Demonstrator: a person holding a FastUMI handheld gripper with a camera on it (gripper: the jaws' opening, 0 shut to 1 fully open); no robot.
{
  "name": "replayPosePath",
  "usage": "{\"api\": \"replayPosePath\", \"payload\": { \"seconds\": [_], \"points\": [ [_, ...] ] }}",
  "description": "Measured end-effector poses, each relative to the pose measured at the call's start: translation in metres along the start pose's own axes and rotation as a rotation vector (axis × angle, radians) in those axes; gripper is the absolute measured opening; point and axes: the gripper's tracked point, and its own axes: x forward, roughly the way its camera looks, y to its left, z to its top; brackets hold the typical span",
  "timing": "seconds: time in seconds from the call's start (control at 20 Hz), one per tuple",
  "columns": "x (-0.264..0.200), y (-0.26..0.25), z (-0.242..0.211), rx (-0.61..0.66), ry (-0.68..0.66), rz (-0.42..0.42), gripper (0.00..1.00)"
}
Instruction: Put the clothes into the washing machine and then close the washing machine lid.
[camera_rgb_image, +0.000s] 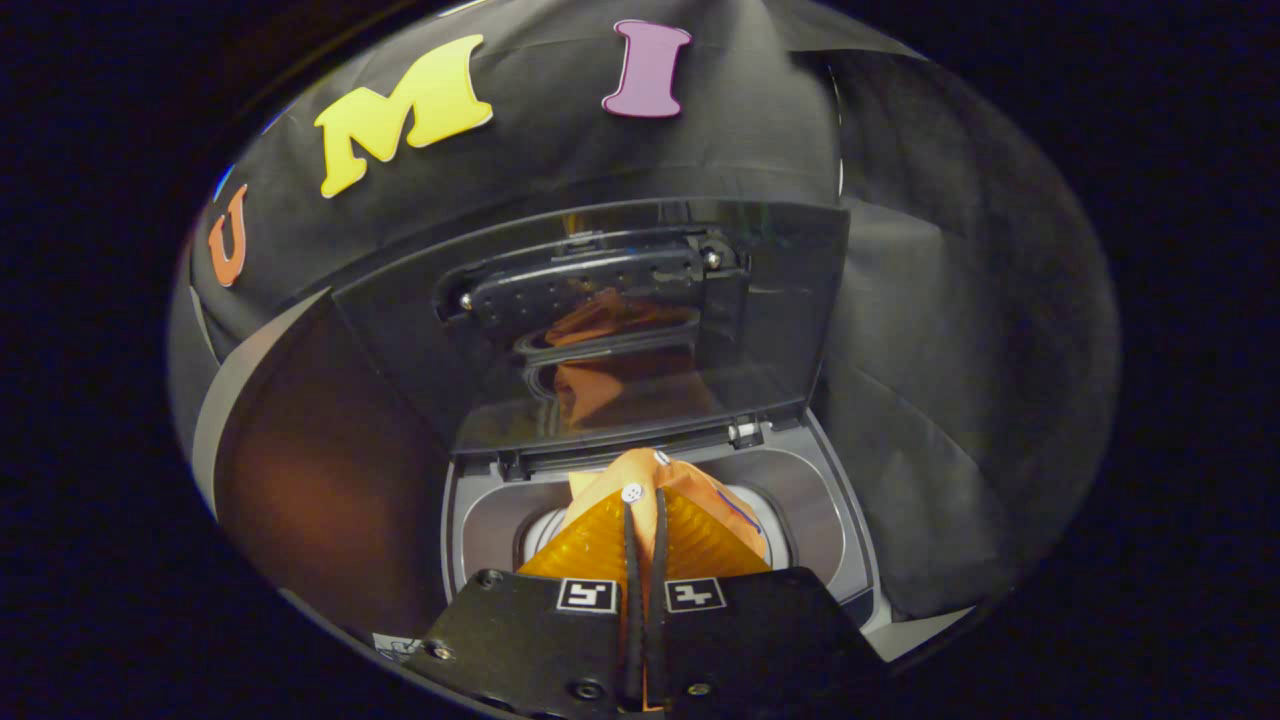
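Right, left to right. A dark reddish-brown glossy panel (320, 480) stood well to the left of the grey top-loading washing machine (810, 500) – I couldn't tell what it was. The machine's transparent smoky hinged lid (600, 320) stood raised, hinged at the far edge of the opening and leaning away from the gripper (645, 530). The two amber ribbed fingers (590, 545) were almost fully together, pinching the orange buttoned cloth garment (650, 475) between them – both pads pressed on the fabric, which bulged out just ahead of the tips. The garment hung directly over the round drum opening (540, 530), its long axis running forward along the fingers. Judgement: the coming move was straight down and release, with the pale rim close on both sides of the fingers, so little lateral room. To the right, grey deck, then black cloth wall – free space. The lid edge sat beyond the tips, reachable afterwards.
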Motion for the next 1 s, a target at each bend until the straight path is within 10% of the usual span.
{"api": "replayPosePath", "payload": {
  "seconds": [1.0],
  "points": [
    [0.069,0.0,-0.05,-0.071,0.177,-0.032,0.05]
  ]
}}
